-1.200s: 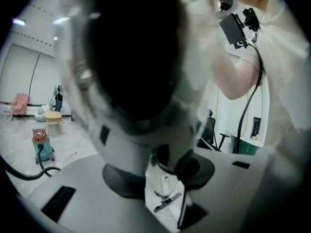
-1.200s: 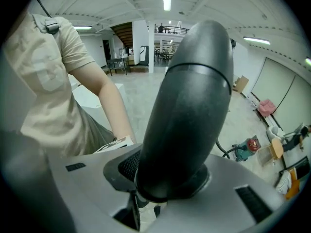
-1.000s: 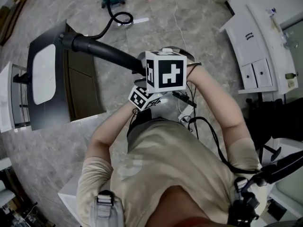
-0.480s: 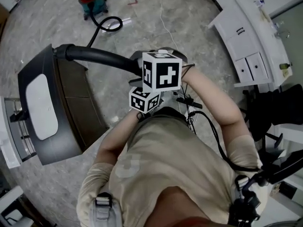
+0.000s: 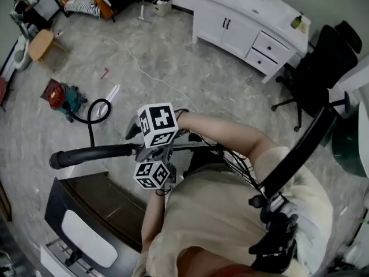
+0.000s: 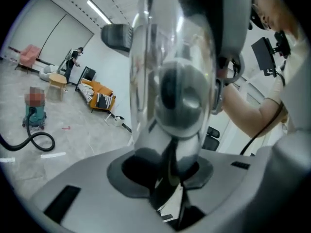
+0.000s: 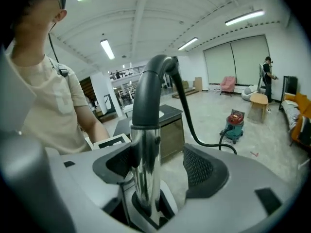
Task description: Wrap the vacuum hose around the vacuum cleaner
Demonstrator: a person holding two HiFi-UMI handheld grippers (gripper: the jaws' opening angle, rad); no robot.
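Left tongs [image 6: 170, 173] clench the hose's [image 5: 89, 128] chrome wand [image 7: 146, 154], well apart from the vacuum cleaner [image 5: 62, 97]. Right tongs [image 7: 160, 171] have just been opening, loose around it, likely to regrip.

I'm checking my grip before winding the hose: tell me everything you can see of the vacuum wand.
The vacuum wand is a shiny chrome tube topped by a curved black handle, from which a black hose trails to the red and teal vacuum cleaner on the floor. The left hand-held gripper clamps the tube; the right hand-held gripper has it between jaws that have just been opening, one pad clear.
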